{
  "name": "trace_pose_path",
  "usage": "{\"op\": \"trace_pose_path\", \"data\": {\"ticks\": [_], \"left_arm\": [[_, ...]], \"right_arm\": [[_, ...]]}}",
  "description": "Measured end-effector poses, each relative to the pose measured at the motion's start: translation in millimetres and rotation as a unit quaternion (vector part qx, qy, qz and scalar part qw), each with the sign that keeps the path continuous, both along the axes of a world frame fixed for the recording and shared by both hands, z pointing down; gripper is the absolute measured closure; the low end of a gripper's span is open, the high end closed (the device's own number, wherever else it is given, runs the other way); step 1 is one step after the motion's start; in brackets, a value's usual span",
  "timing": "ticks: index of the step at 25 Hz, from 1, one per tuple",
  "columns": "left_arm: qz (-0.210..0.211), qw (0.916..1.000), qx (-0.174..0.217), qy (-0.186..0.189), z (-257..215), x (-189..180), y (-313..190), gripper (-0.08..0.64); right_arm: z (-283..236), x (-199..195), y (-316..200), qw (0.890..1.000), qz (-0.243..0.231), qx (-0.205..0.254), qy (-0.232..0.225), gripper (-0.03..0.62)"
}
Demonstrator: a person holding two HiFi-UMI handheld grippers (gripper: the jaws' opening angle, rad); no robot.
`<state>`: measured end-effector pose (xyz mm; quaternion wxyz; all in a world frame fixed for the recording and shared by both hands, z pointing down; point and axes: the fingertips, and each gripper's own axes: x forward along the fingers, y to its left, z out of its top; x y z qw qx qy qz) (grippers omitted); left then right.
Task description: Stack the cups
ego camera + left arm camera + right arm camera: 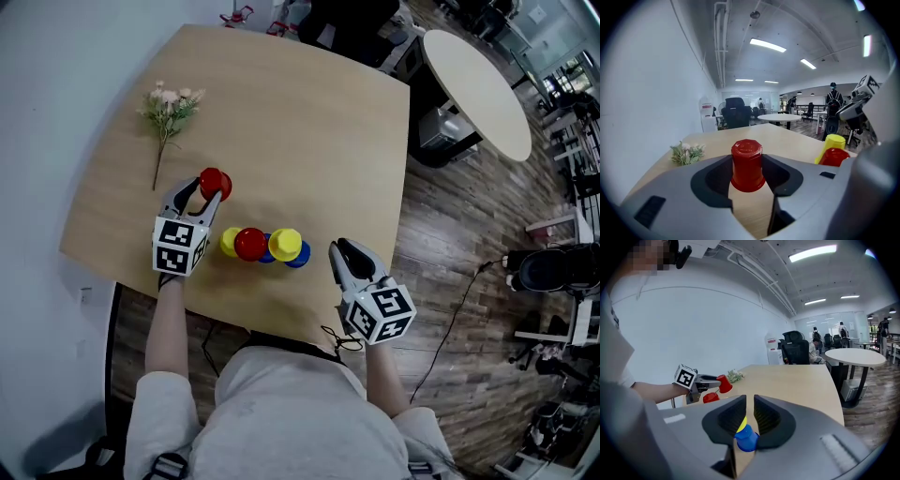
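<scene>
The table (309,141) is showing a smooth, pale wood-grain top with rounded corners. A small spray of flowers (169,105) with pale blooms and a thin stem is lying near its far left corner.

The left claw (208,194) is gripping the held red cup (747,164), a glossy plastic cup of tapering shape, turned upside down. Both pads are pressing on its sides, and it is hanging clear of the table. Raised lettering is showing on its flat base, too small to read.

4 more plastic cups are sitting in a tight row near the front edge: the left yellow cup (228,242), the second red cup (250,244), the right yellow cup (285,244) and the blue cup (300,257). They are touching or overlapping one another. The held red cup is hovering just beyond the left end of this row.

The right claw (336,251) is nearly clenched, leaving only a thin slit and grasping nothing. It is pointing at the blue cup, which is lying just past its tips, not between them.

Each claw is carrying a marker cube (180,246) printed with black-and-white square patterns.
</scene>
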<state>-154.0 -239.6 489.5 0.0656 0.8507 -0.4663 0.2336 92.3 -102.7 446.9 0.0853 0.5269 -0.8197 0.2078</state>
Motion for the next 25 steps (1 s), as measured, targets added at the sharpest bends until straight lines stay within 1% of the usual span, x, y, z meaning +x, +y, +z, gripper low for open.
{"op": "trace_pose_path", "data": {"ticks": [2,4,9,13,17,20,25], "left_arm": [[0.008,0.9999,0.006,0.004,-14.6,5.7,13.3,0.362],[0.013,0.9998,0.011,0.012,-29.0,10.5,26.0,0.362],[0.025,0.9990,0.024,0.029,-69.5,22.5,58.2,0.364],[0.047,0.9979,0.022,0.038,-90.2,39.4,85.1,0.364],[0.075,0.9964,0.009,0.037,-94.5,65.3,110.4,0.364],[0.093,0.9953,0.000,0.029,-91.0,82.5,122.5,0.364],[0.111,0.9937,-0.011,0.014,-82.3,103.3,134.1,0.364]], "right_arm": [[-1.9,-0.7,-1.5,1.000,-0.003,0.005,-0.003,0.559],[-1.6,-0.6,-2.0,1.000,-0.006,0.005,-0.007,0.580],[-2.6,-0.3,3.1,0.999,-0.025,0.003,-0.020,0.580],[-4.5,-1.5,7.9,0.999,-0.039,0.008,-0.020,0.581],[-8.1,-1.2,16.0,0.998,-0.050,0.015,-0.024,0.581],[-9.4,-0.2,22.5,0.998,-0.055,0.018,-0.025,0.581],[-9.8,4.7,33.4,0.998,-0.057,0.020,-0.023,0.581]]}}
